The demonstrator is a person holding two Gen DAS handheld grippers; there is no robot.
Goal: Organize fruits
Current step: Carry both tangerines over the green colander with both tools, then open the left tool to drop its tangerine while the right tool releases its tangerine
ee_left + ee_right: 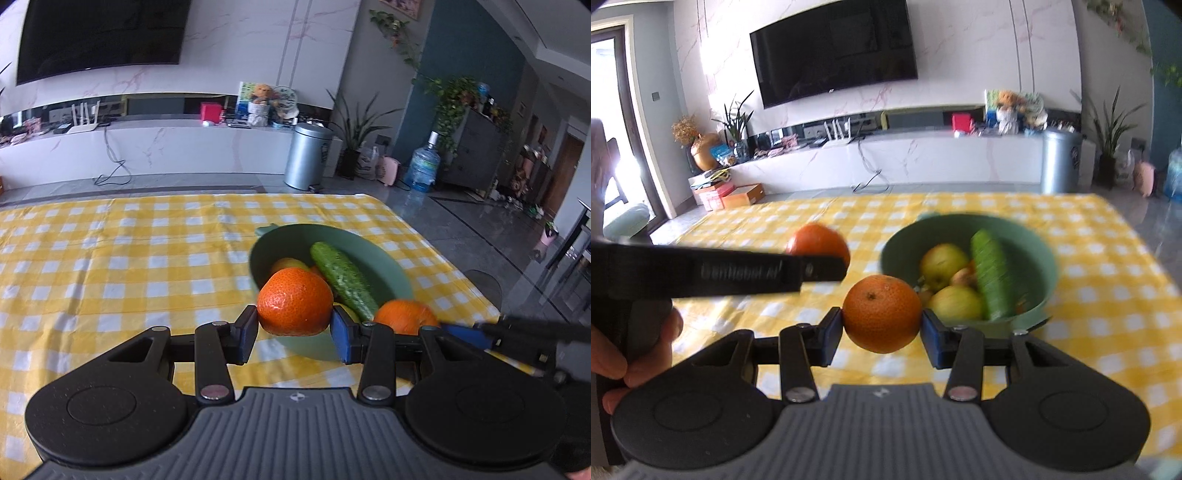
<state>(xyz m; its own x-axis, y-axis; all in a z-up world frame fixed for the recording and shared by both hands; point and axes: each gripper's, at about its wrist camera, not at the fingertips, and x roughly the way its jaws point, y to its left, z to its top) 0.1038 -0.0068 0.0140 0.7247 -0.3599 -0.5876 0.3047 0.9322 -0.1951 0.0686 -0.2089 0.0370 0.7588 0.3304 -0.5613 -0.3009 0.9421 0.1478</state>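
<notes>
Left gripper (294,332) level over the yellow-and-white checked tablecloth (110,258), blue-padded jaws clamped on a round orange mandarin (294,301) held in the air just in front of the near rim of the round pale-green bowl (384,266). In the right wrist view, seen from the side as a long black bar reaching in from the left, bare hand (635,354) wrapped round its grip, mandarin at its tip.

Right gripper (882,332) likewise level and low above the cloth, jaws pressed against both sides of a second round orange mandarin (882,314), just left of the bowl's near rim. In the left wrist view, entering from the right edge, that fruit beside the bowl.

Inside the bowl: a bumpy dark-green cucumber (343,280) leaning on the wall, yellow-green apples (943,264) beneath.
</notes>
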